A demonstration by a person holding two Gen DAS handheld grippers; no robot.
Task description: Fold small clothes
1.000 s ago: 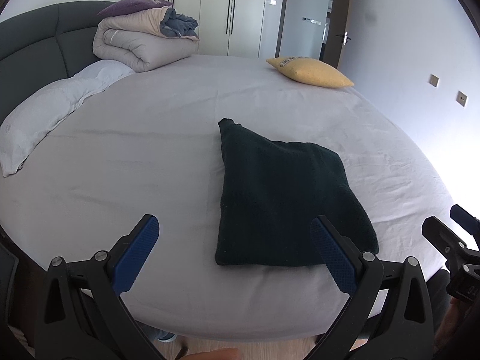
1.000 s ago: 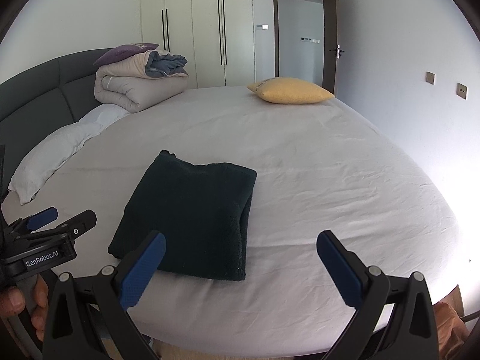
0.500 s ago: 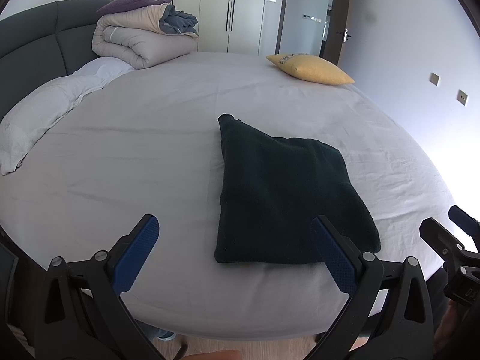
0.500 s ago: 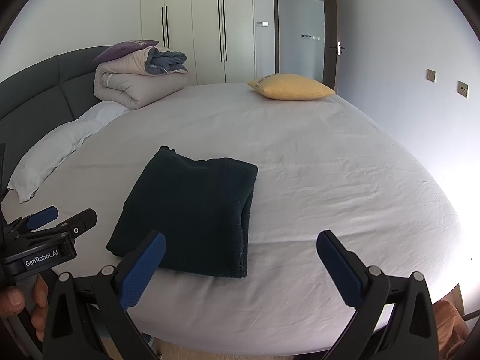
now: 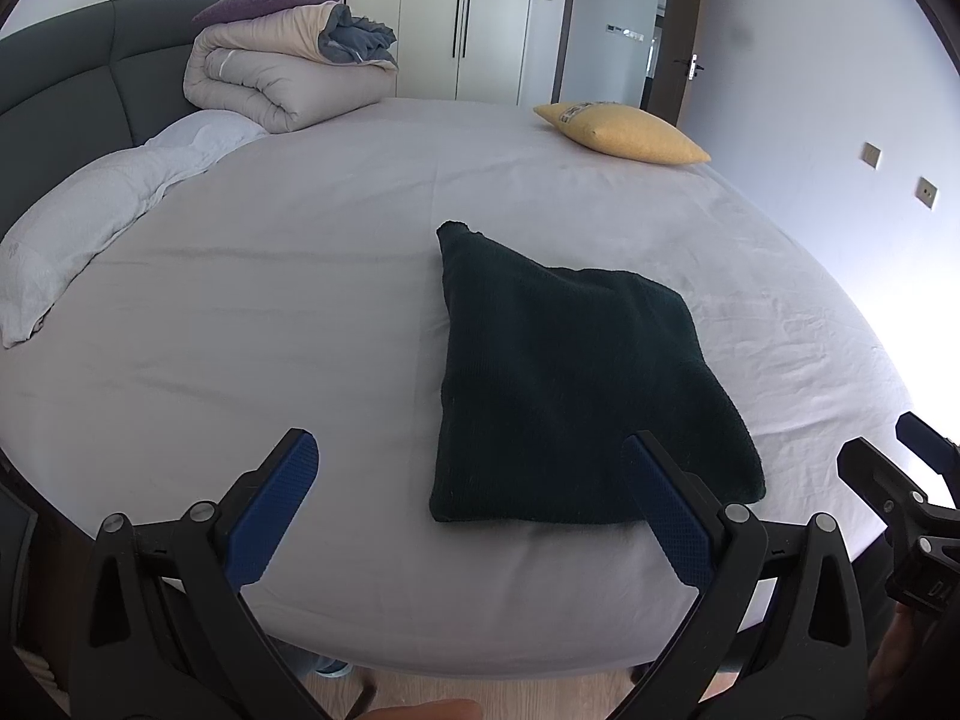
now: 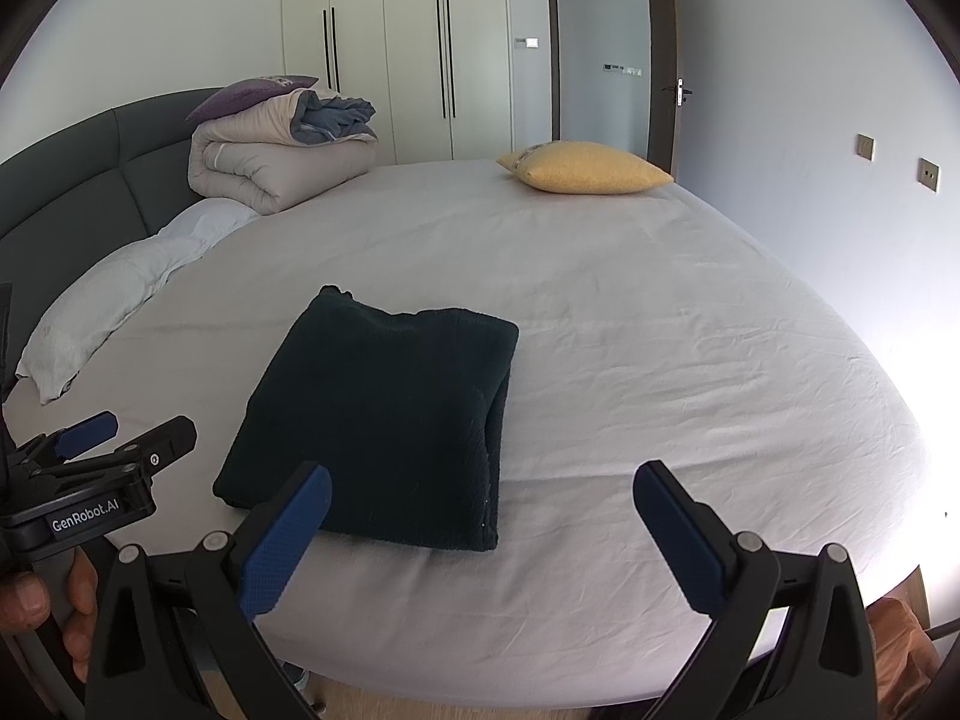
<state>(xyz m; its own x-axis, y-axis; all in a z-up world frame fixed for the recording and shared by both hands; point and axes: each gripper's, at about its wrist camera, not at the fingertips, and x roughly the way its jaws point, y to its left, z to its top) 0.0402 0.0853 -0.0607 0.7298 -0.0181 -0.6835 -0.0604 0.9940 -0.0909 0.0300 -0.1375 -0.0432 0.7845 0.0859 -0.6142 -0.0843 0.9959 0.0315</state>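
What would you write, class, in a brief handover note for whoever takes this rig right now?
Left gripper: open, empty, held back at the near edge of the bed.
Right gripper: open, empty, likewise held back.
Dark garment: lies folded in a compact rectangle near that edge, touched by neither gripper.
Done: this piece looks folded.
Left: perhaps tidy the far corner that sticks out; no other clothes to fold are visible.

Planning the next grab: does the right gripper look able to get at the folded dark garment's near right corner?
Probably yes: the right gripper is open, and bare sheet lies before the dark garment, with nothing between.
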